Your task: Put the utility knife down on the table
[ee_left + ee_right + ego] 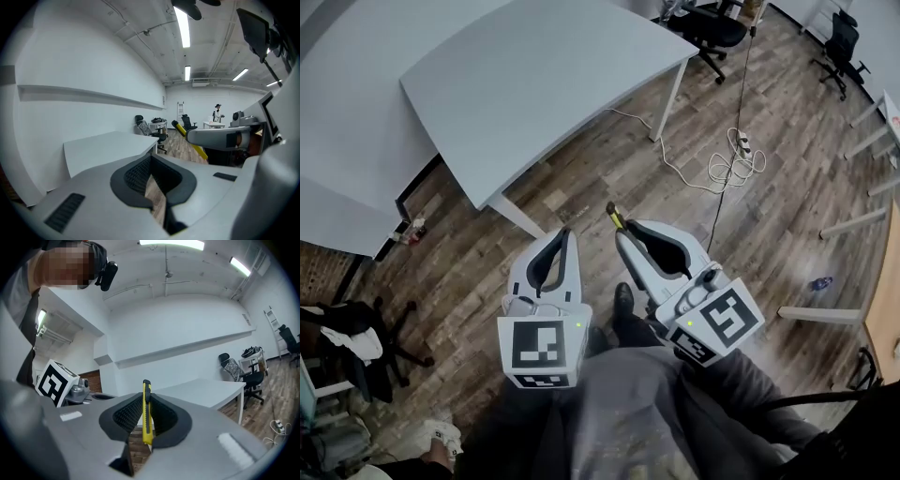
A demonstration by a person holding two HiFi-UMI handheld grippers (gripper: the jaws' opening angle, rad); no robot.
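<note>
A yellow utility knife [146, 413] stands upright between the black pads of my right gripper [146, 401], which is shut on it. In the head view the right gripper [623, 234] is held over the wooden floor, and the knife [615, 217] sticks out past its tips toward the grey table [534, 84]. My left gripper [565, 234] hangs beside it, a little to the left, shut and holding nothing. In the left gripper view its pads [140, 176] meet at the tips, with the knife [199, 151] and the table [108, 145] beyond.
A white cable and power strip [736, 155] lie on the floor right of the table. Black office chairs [712, 28] stand at the back, another chair [356, 337] at the lower left. White table legs [853, 225] show at the right edge.
</note>
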